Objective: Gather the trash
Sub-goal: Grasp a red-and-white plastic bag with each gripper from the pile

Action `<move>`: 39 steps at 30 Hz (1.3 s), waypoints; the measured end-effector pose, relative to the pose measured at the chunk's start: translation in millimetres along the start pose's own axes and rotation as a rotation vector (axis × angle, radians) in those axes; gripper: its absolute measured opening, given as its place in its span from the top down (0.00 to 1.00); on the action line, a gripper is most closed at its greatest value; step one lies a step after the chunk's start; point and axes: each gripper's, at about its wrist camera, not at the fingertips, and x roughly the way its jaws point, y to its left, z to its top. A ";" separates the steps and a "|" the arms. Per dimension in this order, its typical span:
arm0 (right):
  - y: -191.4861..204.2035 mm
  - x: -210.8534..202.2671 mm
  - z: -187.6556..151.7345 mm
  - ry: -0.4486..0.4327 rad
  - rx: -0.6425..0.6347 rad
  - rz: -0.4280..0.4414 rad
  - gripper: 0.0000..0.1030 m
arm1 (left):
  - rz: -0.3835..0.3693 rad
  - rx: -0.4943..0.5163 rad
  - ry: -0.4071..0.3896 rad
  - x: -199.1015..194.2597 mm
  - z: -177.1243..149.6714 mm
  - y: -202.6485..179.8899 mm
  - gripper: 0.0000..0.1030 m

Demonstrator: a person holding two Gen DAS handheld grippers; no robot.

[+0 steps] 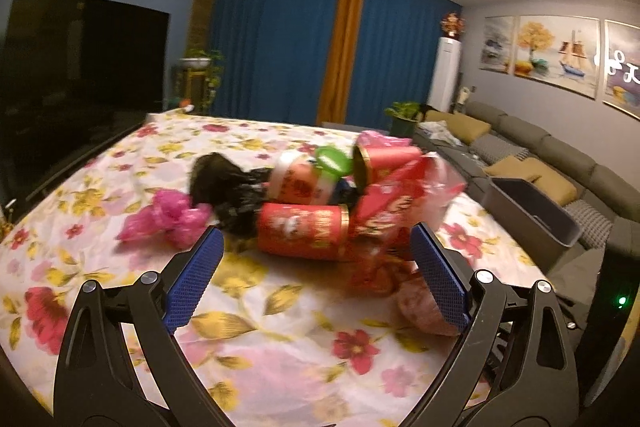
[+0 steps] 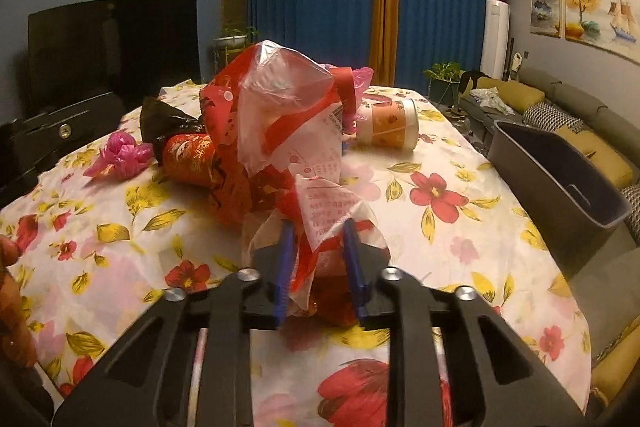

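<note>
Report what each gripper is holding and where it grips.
Right gripper: jaws pinch the near, crumpled end of the red-and-clear plastic bag. Left gripper: jaws wide open, nothing held.

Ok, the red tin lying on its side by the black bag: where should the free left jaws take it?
Across the red tin mid-body, from the near side. It lies with its gold rim pointing right, so the round wall faces the open left gripper; the ends are crowded by bags.

Trash pile (image 1: 320, 203) blocking; bare cloth (image 1: 260, 327) nearer.
</note>
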 end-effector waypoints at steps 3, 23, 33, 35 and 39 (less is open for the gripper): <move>-9.1 -7.3 -0.5 -0.014 0.019 0.008 0.83 | -0.035 0.015 -0.001 7.4 3.1 -11.2 0.10; -72.4 -42.4 7.2 -0.112 0.111 -0.052 0.84 | -0.194 0.133 0.119 86.1 25.4 -59.4 0.52; -82.2 -45.8 9.7 -0.128 0.117 -0.078 0.84 | -0.234 0.086 0.115 80.7 21.5 -58.6 0.90; -83.8 -48.1 10.4 -0.134 0.116 -0.083 0.84 | -0.244 0.067 0.095 73.4 25.9 -57.1 0.91; -90.4 -54.7 13.0 -0.152 0.115 -0.093 0.84 | -0.250 0.058 0.040 55.8 36.8 -59.1 0.92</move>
